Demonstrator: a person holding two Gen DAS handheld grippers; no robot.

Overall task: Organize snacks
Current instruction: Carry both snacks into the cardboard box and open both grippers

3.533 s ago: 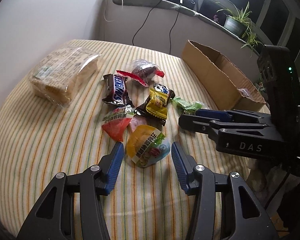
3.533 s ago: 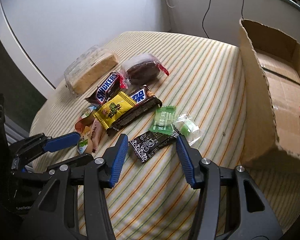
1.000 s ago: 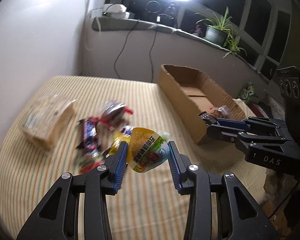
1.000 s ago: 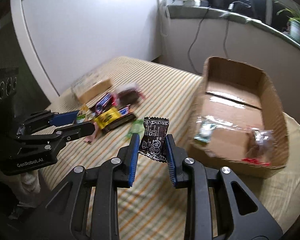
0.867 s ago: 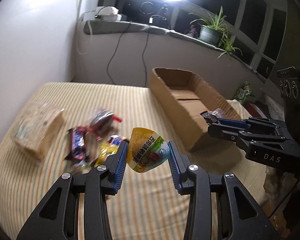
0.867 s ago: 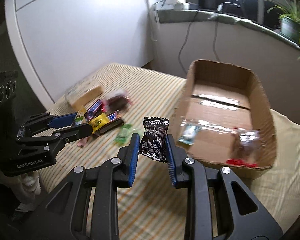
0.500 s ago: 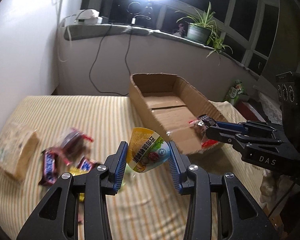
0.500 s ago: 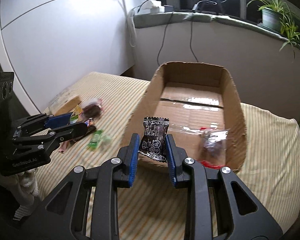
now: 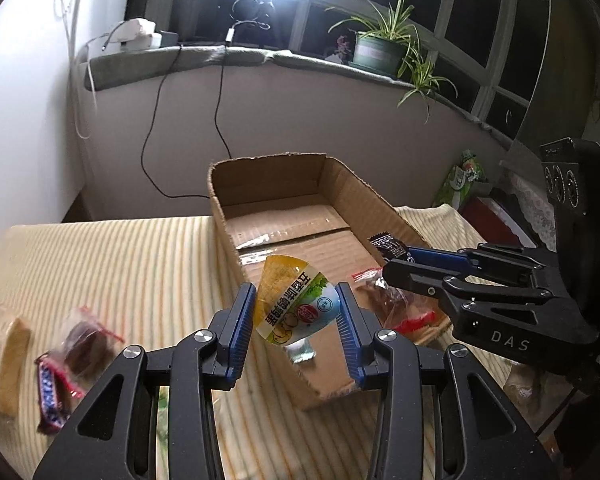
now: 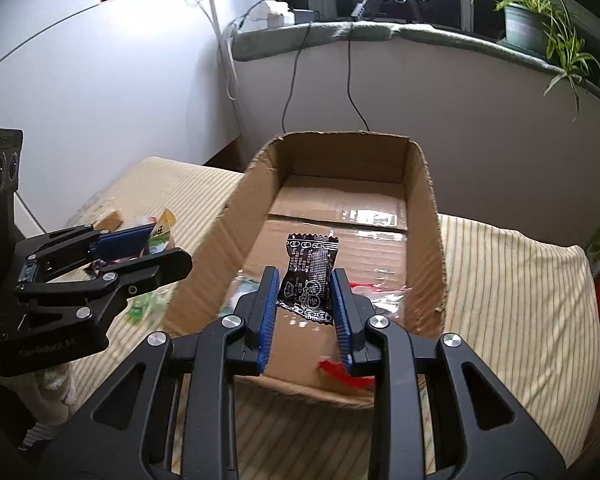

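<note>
Left wrist view: left tongs (image 9: 296, 314) pinching yellow-green snack pouch (image 9: 294, 306) above cardboard box (image 9: 268, 200) near wall. Right tongs (image 10: 303, 294) pinching black candy packet (image 10: 310, 276) over box interior. Clear red-trimmed packet (image 9: 396, 306) inside. Snickers bar (image 9: 50, 394), wrapped snacks on striped surface (image 9: 140, 264), left of box.

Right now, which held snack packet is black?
The black crinkle-edged packet in the right gripper. The left gripper holds a yellow-and-green pouch instead.
</note>
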